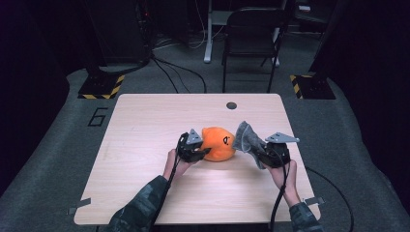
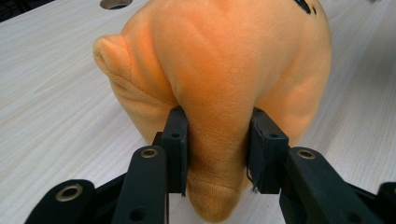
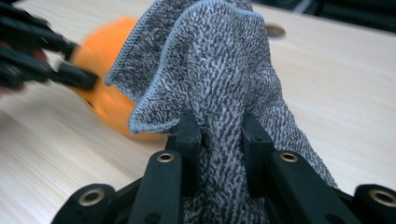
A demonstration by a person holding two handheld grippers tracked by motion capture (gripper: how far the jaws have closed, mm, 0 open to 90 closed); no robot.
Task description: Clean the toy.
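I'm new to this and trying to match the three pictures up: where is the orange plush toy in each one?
High view: the orange plush toy sits mid-table, between the left gripper and the grey cloth.
Left gripper view: it looms large at centre, a fold pinched between the jaws.
Right gripper view: blurred, at left behind the cloth.
Shared landmark: the round hole in the table.

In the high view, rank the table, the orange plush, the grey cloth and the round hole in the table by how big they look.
1. Table
2. Plush
3. Cloth, a little smaller than the plush, though bunched in the right gripper
4. Hole
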